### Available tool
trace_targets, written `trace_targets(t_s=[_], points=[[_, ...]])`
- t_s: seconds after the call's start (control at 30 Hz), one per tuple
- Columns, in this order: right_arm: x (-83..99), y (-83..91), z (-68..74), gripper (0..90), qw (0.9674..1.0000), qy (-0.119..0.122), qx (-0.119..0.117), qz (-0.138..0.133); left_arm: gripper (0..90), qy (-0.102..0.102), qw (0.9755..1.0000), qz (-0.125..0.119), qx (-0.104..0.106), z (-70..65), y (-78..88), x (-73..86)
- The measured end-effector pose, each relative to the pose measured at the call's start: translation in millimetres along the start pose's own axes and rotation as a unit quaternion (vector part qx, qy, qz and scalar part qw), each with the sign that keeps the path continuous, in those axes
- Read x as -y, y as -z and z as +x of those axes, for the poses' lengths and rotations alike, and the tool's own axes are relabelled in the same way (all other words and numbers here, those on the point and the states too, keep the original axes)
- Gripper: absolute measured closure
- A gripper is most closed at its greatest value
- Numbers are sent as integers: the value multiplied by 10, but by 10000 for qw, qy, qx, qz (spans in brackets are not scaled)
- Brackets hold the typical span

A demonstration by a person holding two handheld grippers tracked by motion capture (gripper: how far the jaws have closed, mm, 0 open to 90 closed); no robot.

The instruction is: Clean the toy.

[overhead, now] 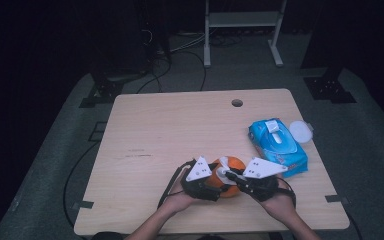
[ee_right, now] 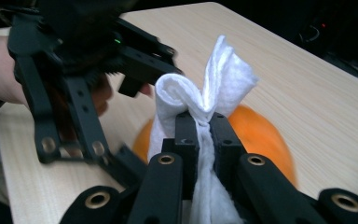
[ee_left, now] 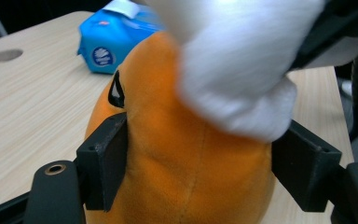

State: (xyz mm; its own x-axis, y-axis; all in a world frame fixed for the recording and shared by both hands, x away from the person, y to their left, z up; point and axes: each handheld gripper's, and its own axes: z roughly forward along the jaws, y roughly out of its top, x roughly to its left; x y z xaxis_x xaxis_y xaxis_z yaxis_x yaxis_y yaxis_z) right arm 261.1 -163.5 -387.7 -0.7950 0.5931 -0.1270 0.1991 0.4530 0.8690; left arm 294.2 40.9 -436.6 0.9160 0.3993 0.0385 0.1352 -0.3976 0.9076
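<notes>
An orange plush toy [overhead: 233, 166] with a black eye mark lies near the front middle of the wooden table [overhead: 155, 130]. My left gripper [overhead: 214, 186] is shut on it: in the left gripper view the plush [ee_left: 177, 158] bulges between the two black pads [ee_left: 107, 158]. My right gripper [overhead: 228, 176] comes from the right, shut on a bunched white wipe [ee_right: 214, 79]. The wipe [ee_left: 242, 60] rests on top of the plush [ee_right: 261, 130]. In the right gripper view the left gripper [ee_right: 126, 70] is close at the upper left.
A blue pack of wet wipes [overhead: 277, 142] lies at the right of the table, with a round white lid [overhead: 300, 131] beside it at the edge. A cable hole [overhead: 237, 103] sits near the far edge. A white frame stand [overhead: 242, 25] is on the floor beyond.
</notes>
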Motion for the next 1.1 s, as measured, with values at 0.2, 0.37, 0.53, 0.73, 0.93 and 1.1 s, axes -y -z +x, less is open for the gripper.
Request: trace_targets(t_s=[0.2,0.37,0.53,0.73,0.93,1.1], points=[[37,83,-205,825,9993,-203,324,-40,226,234,9995,-35,214,121,63,21],[157,116,-361,829,9981,-465,381,98,202,325,9993,-56,152,139,37,18],[34,82,-133,830,9998,-89,182,68,233,6,10000,52,4,-12,-30,-2],[-4,26,-61,825,9994,178,248,157,249,-362,9993,63,-75,-100,-59,15],[102,115,-357,827,9977,-146,608,259,250,-524,9986,27,11,-116,-64,28],[80,112,-294,831,9991,-252,267,210,245,-744,9970,131,136,-189,-98,20]])
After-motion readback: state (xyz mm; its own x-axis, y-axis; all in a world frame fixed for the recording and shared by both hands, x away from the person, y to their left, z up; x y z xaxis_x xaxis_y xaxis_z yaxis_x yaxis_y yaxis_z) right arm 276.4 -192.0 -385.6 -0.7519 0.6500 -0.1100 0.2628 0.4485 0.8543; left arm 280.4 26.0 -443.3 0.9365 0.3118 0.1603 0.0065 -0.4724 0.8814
